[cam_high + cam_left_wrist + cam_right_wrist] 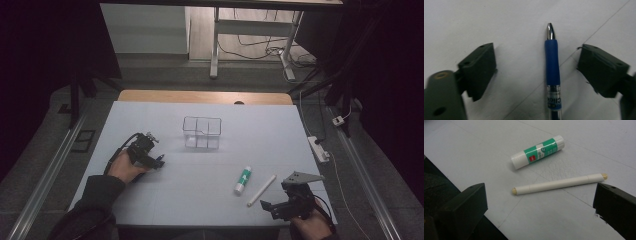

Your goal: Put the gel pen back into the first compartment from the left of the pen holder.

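Note:
A blue-gripped click pen (552, 65) with a silver tip lies on the white table sheet (165, 115), between the jaws of my left gripper (536, 57). Both pads stand apart from it, so the gripper is open. In the high view my left gripper (159, 161) is low over the sheet at the left. My right gripper (267, 207) rests at the near right edge, open, with nothing between its jaws (540, 195). Just beyond it lie a white stick-shaped marker (559, 183) (261, 190) and a green-and-white glue stick (537, 152) (243, 180).
A clear four-compartment organiser (201, 132) stands at the middle of the sheet, toward the back. The table's near edge (486, 220) runs just under my right gripper. A power strip (318, 148) and cables lie on the floor to the right.

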